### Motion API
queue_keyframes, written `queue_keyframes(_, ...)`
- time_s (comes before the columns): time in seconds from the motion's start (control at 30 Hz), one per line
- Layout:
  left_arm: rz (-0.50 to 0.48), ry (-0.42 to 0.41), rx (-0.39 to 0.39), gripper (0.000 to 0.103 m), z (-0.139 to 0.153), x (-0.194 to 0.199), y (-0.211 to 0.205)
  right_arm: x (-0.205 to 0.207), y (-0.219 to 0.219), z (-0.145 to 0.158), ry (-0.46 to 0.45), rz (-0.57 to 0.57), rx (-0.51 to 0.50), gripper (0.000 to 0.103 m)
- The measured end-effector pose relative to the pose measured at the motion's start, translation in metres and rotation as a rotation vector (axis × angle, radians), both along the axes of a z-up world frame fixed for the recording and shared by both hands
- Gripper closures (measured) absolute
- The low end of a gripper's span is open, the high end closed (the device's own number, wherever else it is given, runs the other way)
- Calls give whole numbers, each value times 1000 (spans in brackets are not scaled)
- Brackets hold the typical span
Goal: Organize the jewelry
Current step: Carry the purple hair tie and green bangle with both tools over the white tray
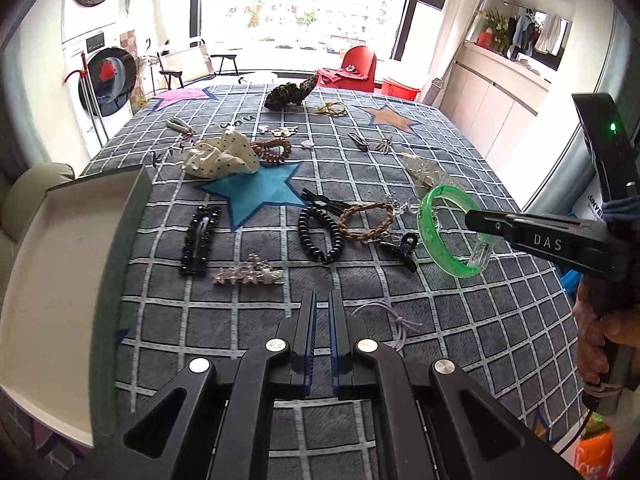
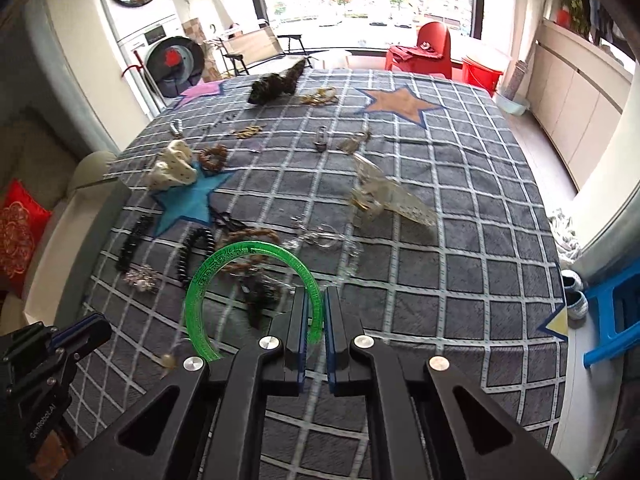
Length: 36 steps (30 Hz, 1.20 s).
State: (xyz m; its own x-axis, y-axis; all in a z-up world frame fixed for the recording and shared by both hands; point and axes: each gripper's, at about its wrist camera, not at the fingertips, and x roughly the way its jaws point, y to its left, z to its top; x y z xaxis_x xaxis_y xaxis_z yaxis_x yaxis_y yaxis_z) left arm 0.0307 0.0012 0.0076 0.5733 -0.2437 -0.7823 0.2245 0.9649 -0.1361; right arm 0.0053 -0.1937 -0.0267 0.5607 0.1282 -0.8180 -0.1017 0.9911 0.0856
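Left wrist view alone shows the tray [image 1: 60,280] beside the green bangle [image 1: 448,232].

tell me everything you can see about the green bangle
The green bangle is a translucent bright green ring, glossy like plastic or resin, with a clear colourless section on one side and faint patterning on its face. It is whole and lifted off the checked cloth, tilted on edge. The right gripper is shut on its rim, fingers pinching either side. Nothing else appears to touch it.

Bright window [image 1: 304,4], red chair [image 1: 358,68]
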Motion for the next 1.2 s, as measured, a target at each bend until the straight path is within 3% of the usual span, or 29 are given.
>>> queue_keyframes(0.13, 0, 6, 60, 95, -10, -5, -4, -1, 10, 1, 4, 9, 4, 95)
queue_keyframes(0.3, -32, 61, 59, 94, -30, -4, -17, -14, 0, -1, 19, -11, 20, 95)
queue_keyframes(0.33, -38, 66, 61, 90, -34, -3, -20, -17, -4, -2, 22, -19, 23, 95)
queue_keyframes(0.37, -41, 69, 66, 76, -35, -2, -23, -19, -7, -2, 24, -26, 26, 95)
queue_keyframes(0.4, -40, 71, 78, 22, -38, -1, -26, -22, -12, -3, 24, -36, 32, 95)
queue_keyframes(0.43, -30, 61, 88, 0, -38, -2, -26, -25, -16, -3, 24, -43, 35, 95)
queue_keyframes(0.5, -21, 14, 113, 0, -35, -5, -30, -29, -23, -3, 22, -56, 44, 95)
queue_keyframes(0.7, -61, 55, 164, 0, -49, 9, -50, -35, -39, -6, 21, -82, 69, 95)
queue_keyframes(0.8, -102, 97, 176, 2, -62, 16, -62, -38, -43, -7, 22, -92, 81, 95)
queue_keyframes(0.9, -134, 111, 163, 16, -64, 17, -68, -40, -45, -6, 18, -96, 88, 95)
queue_keyframes(0.97, -166, 91, 159, 46, -59, 15, -70, -41, -45, -6, 17, -96, 90, 95)
queue_keyframes(1.0, -182, 85, 158, 77, -57, 14, -71, -41, -46, -6, 17, -96, 90, 95)
queue_keyframes(1.03, -197, 92, 153, 94, -56, 14, -72, -41, -45, -7, 18, -95, 91, 95)
queue_keyframes(1.2, -185, 101, 68, 97, -51, 8, -60, -39, -37, -6, 24, -85, 104, 95)
